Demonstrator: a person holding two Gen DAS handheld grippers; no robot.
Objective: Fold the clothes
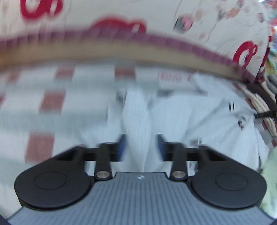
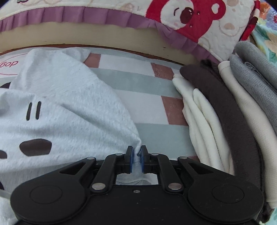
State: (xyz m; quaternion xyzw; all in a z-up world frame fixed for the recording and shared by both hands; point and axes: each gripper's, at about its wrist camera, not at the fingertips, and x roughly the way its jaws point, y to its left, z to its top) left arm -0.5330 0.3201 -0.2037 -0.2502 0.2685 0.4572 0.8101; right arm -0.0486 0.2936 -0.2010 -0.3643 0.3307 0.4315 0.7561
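Observation:
A pale grey fleece garment [image 2: 69,107] with dark printed marks lies on the checked mat [image 2: 147,103]. My right gripper [image 2: 138,152] is shut on a pinched edge of it at its near right corner. In the blurred left wrist view the same garment [image 1: 190,117] lies ahead. My left gripper [image 1: 140,142] is open, its blue-padded fingers [image 1: 121,147] standing on either side of a raised fold of the cloth without closing on it.
A stack of folded cream, brown and grey clothes [image 2: 225,112] lies to the right. A bed edge with a purple frill and red bear print [image 2: 190,15] runs across the back. A light green cloth [image 1: 270,181] shows at the far right.

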